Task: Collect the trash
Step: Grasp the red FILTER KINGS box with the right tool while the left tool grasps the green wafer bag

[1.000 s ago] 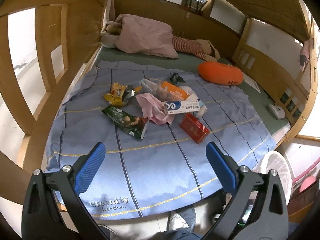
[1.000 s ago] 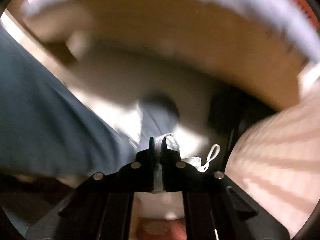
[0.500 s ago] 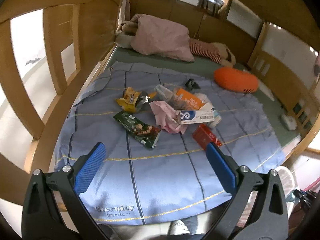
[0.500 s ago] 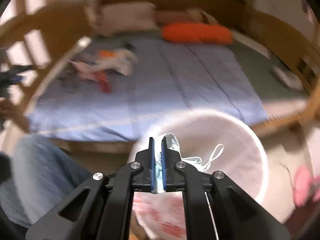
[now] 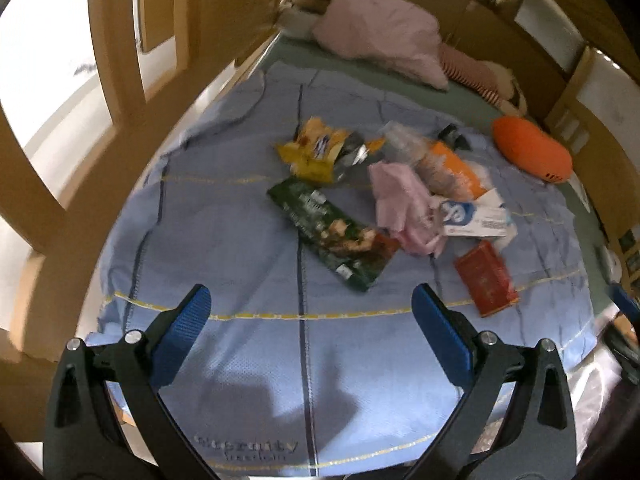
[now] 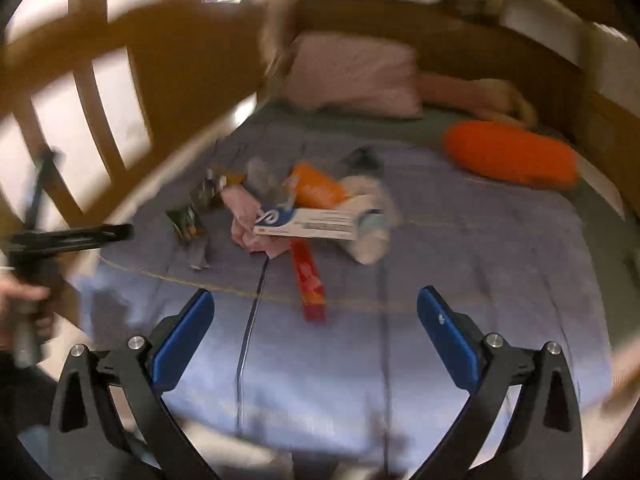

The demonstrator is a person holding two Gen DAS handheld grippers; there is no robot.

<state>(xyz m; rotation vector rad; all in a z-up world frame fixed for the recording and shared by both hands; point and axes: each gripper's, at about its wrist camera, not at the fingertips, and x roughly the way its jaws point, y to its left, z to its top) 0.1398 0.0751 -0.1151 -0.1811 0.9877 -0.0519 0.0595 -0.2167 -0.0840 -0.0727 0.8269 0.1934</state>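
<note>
A pile of trash lies on the blue blanket point(image 5: 240, 280) of a wooden bed. It holds a green snack wrapper point(image 5: 332, 236), a yellow wrapper point(image 5: 316, 152), a pink crumpled cloth point(image 5: 404, 208), a white-and-blue box point(image 5: 472, 218), an orange packet point(image 5: 452, 164) and a red box point(image 5: 486, 278). My left gripper point(image 5: 310, 320) is open and empty, above the blanket in front of the pile. My right gripper point(image 6: 316, 320) is open and empty, just short of the red box point(image 6: 308, 276) and the white-and-blue box point(image 6: 308, 226).
A pink pillow point(image 5: 376, 28) and an orange cushion point(image 5: 532, 154) lie at the bed's far end. Wooden rails point(image 5: 116, 40) run along the left side. The left gripper and the hand holding it show at the left of the right wrist view point(image 6: 60, 240).
My right gripper has opened and let go of the white piece it held over the white bin, then swung up to face the bed. My left gripper has moved closer to the pile.
</note>
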